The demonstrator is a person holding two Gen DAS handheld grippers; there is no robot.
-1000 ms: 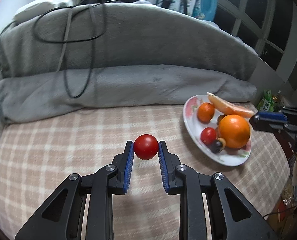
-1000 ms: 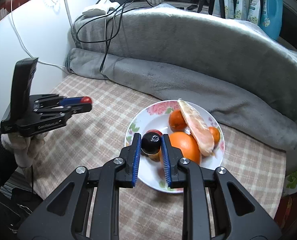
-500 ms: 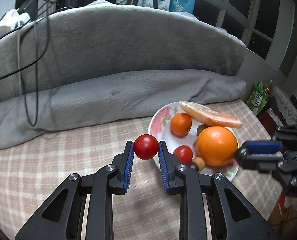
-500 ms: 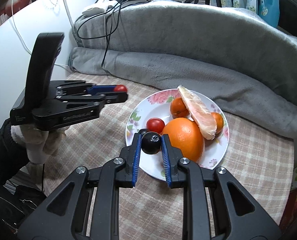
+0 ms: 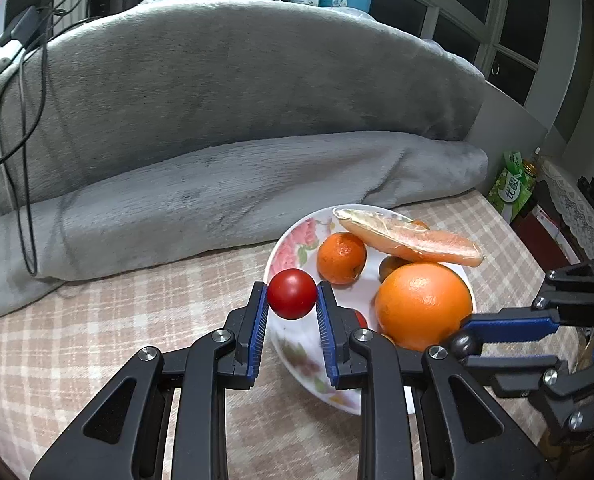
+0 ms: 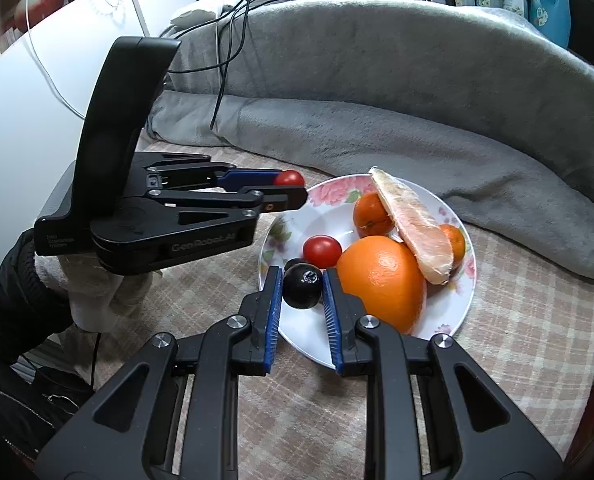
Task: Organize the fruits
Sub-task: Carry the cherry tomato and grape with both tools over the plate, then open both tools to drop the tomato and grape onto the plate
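My left gripper is shut on a red cherry tomato, held over the near-left rim of a white floral plate. From the right wrist view the same left gripper hangs above the plate's left edge with the red cherry tomato at its tip. My right gripper is shut on a small dark round fruit above the plate's near rim. On the plate lie a big orange, a second cherry tomato, tangerines and a peeled pomelo wedge.
A folded grey blanket borders the checked cloth behind the plate. Cables hang over it at the left. A green carton stands past the table's right edge. A gloved hand holds the left tool.
The left gripper has carried the cherry tomato rightwards from over the open cloth to above the plate's rim. The right gripper has stayed nearly in place with the dark fruit.
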